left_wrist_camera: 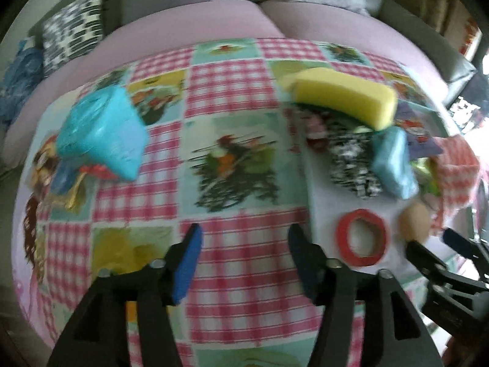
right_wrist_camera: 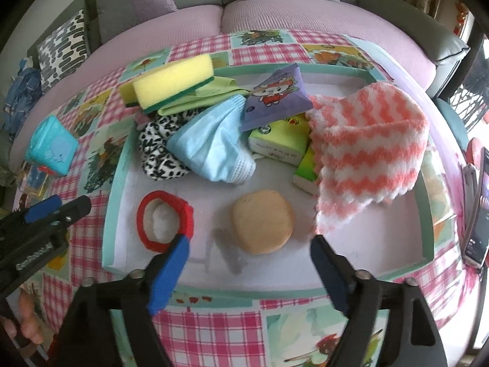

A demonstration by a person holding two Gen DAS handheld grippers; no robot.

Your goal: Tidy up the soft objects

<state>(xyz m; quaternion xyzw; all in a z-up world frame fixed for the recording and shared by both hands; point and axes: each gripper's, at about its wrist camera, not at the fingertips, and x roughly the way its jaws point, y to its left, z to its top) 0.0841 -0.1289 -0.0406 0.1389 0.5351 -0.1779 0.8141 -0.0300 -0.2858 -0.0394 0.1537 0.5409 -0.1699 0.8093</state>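
tray (right_wrist_camera: 428,214) on tablecloth (right_wrist_camera: 214,336), sofa (right_wrist_camera: 305,15) behind. in tray: ring (right_wrist_camera: 143,214) left of bun (right_wrist_camera: 262,221); sponge (right_wrist_camera: 174,82), mask (right_wrist_camera: 211,143), towel (right_wrist_camera: 373,150) behind them.

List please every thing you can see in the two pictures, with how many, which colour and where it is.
tray: 1, white with mint rim, on the checked cloth
yellow sponge: 1, yellow with green base, far left rim of the tray
green cloth: 1, light green, under the sponge
leopard fabric: 1, black and white, in the tray, left
blue mask: 1, pale blue, tray centre
purple packet: 1, purple with cartoon, far middle
tissue pack: 1, green and white, under the purple packet
striped towel: 1, coral and white, right side of the tray
red ring: 1, red, near left of the tray
round puff: 1, tan, near centre of the tray
teal pack: 1, teal, outside the tray, left
phone: 1, dark, right edge
left gripper: 1, black with blue pads, open, empty
right gripper: 1, same colours, open, empty
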